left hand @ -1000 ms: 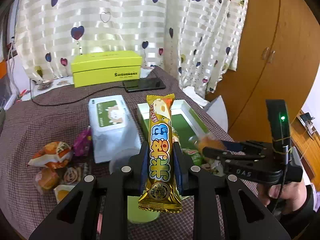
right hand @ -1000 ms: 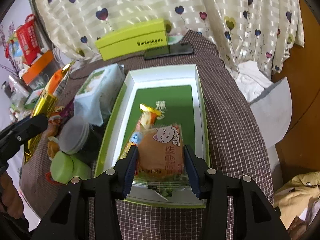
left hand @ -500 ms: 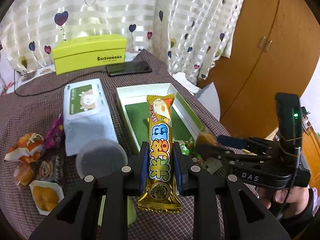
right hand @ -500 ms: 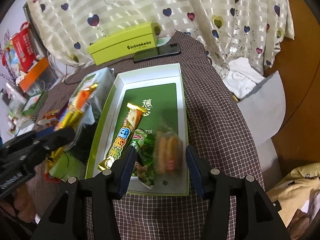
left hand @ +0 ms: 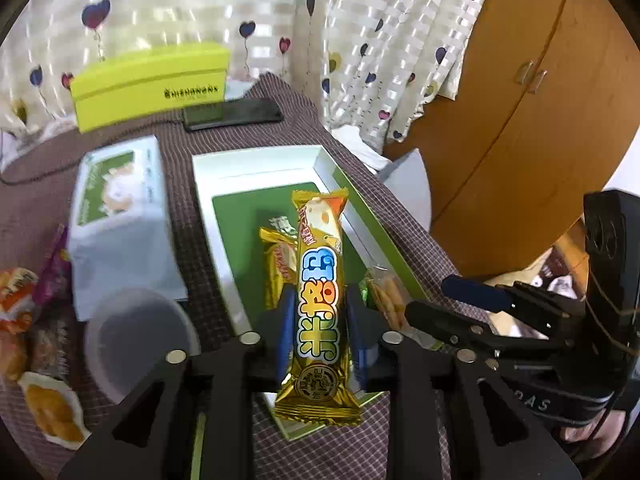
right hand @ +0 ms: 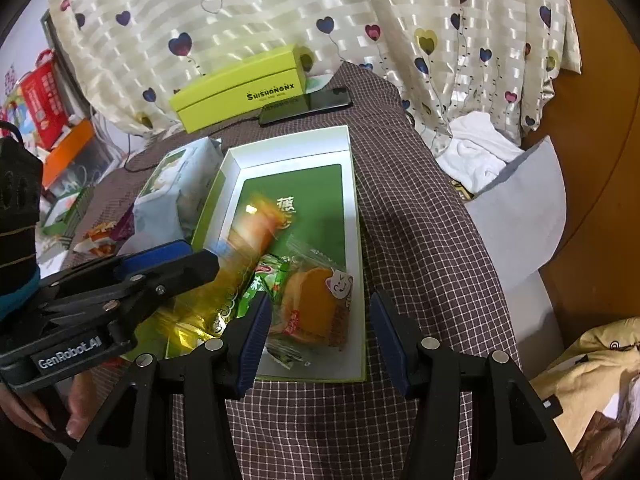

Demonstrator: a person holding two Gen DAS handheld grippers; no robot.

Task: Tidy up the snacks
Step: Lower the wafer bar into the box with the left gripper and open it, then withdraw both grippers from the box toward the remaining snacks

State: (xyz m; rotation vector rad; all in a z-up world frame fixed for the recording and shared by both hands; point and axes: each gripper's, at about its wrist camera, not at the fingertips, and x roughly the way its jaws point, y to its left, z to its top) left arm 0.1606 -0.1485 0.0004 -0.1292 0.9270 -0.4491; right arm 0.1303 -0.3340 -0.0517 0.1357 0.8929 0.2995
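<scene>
Left tongs over snack-filled box

"SUISHANGNX" on the lime box, "GenRobot.AI" on left gripper, "DAS" on right gripper.

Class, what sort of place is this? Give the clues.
Probably a room at home: heart-patterned striped curtains, a wooden wardrobe, and a table under a brown checked cloth.

A home room: heart-print curtains, wooden wardrobe, checked tablecloth.
</scene>
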